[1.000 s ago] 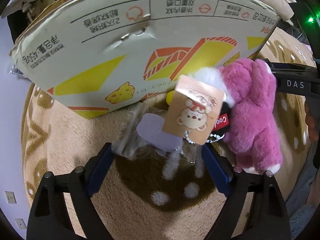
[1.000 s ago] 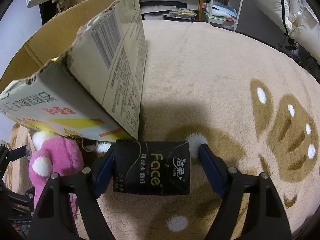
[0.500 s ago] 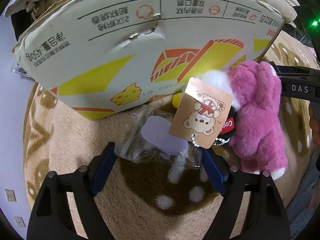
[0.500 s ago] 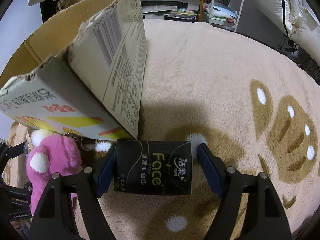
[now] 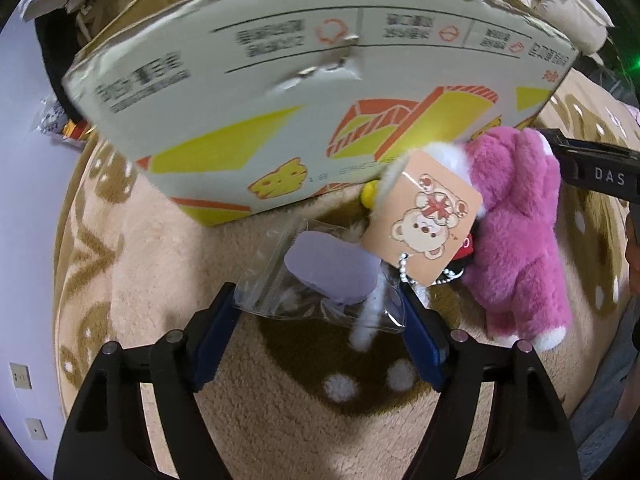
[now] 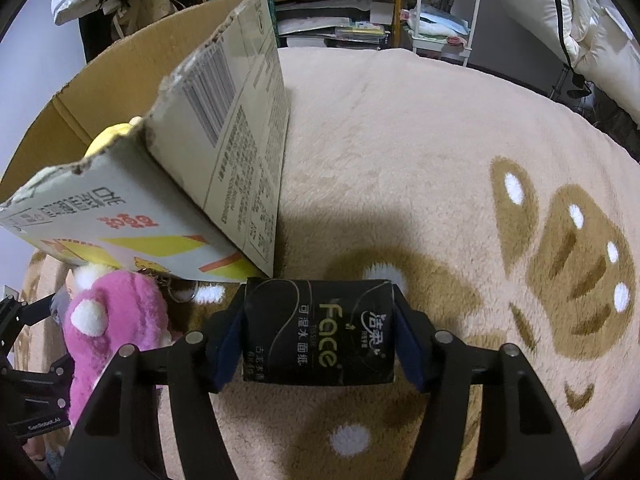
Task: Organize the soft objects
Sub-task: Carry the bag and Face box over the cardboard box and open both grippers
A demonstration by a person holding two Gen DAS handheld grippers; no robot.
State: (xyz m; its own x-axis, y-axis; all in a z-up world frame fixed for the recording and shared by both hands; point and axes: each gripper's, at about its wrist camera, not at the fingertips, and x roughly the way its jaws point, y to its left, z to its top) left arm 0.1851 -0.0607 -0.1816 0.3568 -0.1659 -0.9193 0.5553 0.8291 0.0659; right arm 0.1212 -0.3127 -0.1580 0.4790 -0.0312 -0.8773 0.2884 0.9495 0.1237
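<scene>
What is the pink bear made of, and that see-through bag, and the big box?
Pink bear: fluffy plush, going by its fuzzy pile. See-through bag: thin glossy plastic; it crinkles and has a zip strip. Big box: printed cardboard, matte, with torn, dented edges.

A beige plush rug (image 6: pixel 400 152) with brown paw prints; behind it, cluttered shelves (image 6: pixel 336 12) and a white cart (image 6: pixel 440 12).

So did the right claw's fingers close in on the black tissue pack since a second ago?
Yes. The right claw has just been closing; both pads now press the black tissue pack, which still lies below the cardboard box corner.
</scene>
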